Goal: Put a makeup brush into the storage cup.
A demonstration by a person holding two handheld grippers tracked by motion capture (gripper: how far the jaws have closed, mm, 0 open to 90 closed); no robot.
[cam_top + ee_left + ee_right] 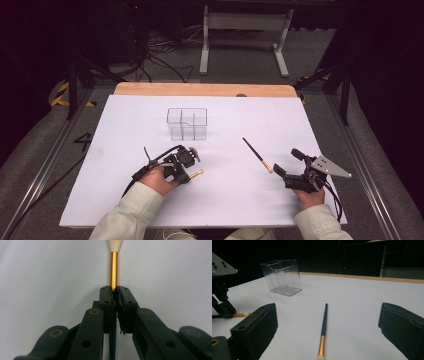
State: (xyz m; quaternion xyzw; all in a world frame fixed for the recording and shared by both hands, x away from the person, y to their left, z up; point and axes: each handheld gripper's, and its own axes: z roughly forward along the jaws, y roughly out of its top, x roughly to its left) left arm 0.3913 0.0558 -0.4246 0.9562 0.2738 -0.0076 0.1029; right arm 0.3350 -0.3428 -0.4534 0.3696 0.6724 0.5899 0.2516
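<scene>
Left gripper view, left claw clenched on brush, gold ferrule, pale bristle tip.

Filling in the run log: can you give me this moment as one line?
left tongs: shut on brush | right tongs: open, second brush lying between jaws, untouched | clear organizer: empty, upright on table

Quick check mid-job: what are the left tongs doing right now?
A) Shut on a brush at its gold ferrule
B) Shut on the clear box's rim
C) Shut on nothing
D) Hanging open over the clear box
A: the left tongs clamp the brush at its gold ferrule, bristles pointing away.
</scene>
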